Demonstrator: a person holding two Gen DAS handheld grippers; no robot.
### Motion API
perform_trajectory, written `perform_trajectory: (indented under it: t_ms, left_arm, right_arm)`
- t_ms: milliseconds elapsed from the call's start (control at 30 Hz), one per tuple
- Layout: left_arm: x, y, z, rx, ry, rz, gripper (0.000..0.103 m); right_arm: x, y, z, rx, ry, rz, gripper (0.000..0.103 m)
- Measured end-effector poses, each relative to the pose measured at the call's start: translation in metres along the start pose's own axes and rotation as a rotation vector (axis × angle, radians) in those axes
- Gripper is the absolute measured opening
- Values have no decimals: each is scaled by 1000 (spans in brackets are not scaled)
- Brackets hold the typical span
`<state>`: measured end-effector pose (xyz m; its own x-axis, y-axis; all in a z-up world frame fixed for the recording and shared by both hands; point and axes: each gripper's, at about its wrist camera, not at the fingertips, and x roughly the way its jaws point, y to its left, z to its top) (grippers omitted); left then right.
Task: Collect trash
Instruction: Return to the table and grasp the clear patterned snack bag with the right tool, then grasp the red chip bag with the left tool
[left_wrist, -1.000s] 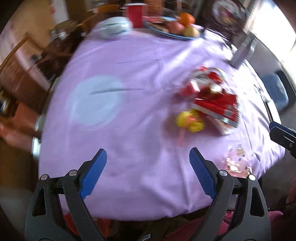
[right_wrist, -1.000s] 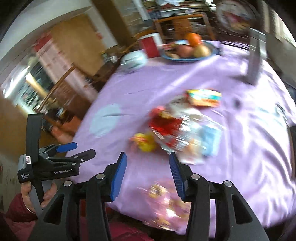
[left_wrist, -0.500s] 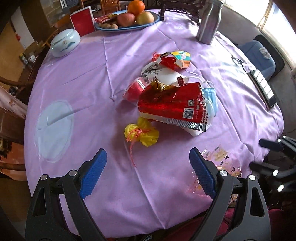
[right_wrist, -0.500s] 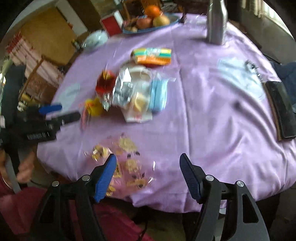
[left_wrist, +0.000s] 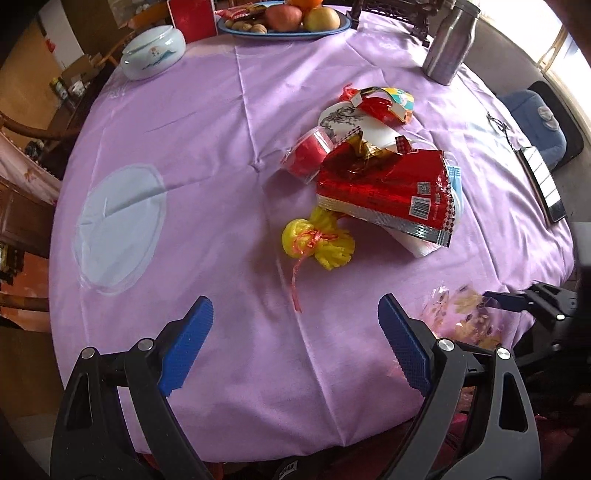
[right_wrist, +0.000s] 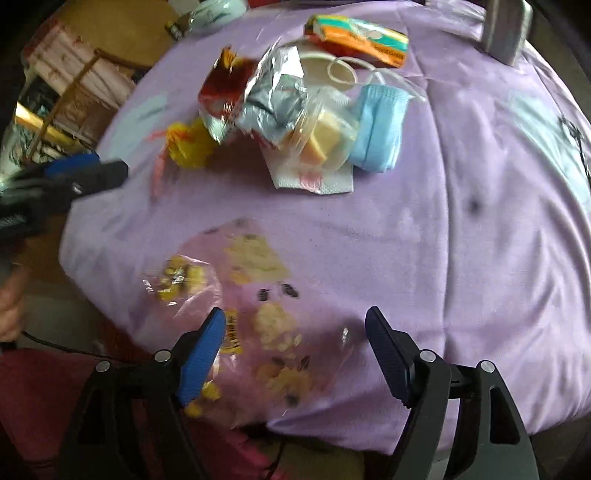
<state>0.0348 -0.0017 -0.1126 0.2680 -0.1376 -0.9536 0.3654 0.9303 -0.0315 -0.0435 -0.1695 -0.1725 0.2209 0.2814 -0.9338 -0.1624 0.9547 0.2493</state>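
A heap of trash lies mid-table on the purple cloth: a red foil snack bag (left_wrist: 384, 188), a yellow pouch with a red string (left_wrist: 317, 242), a red cup in plastic (left_wrist: 308, 153), a blue face mask (right_wrist: 376, 127) and a colourful carton (right_wrist: 356, 40). A clear printed plastic bag (right_wrist: 240, 291) lies flat at the near table edge, also in the left wrist view (left_wrist: 463, 315). My left gripper (left_wrist: 295, 325) is open and empty, above the cloth short of the yellow pouch. My right gripper (right_wrist: 295, 332) is open and empty, right above the clear bag.
At the far side stand a fruit plate (left_wrist: 284, 27), a red box (left_wrist: 192, 16), a white lidded bowl (left_wrist: 153, 51) and a steel flask (left_wrist: 448, 42). A phone (left_wrist: 541, 182) and keys (left_wrist: 498, 123) lie near the right edge. A pale round patch (left_wrist: 120, 227) marks the cloth.
Both grippers have moved in closer over the table. The right gripper has dropped toward the clear plastic bag at the near edge. Both stay open and empty.
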Motion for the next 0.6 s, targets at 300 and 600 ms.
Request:
perform_trajectory:
  t_ms: [300,600]
  left_arm:
    - [7,-36,37,59,-6,-133,91]
    - [46,-90,73,176,20,-23,91]
  right_arm:
    - [-50,-45,-3,163,-174,-51,2]
    - [-86,-87,-17,277,-266,-80,2]
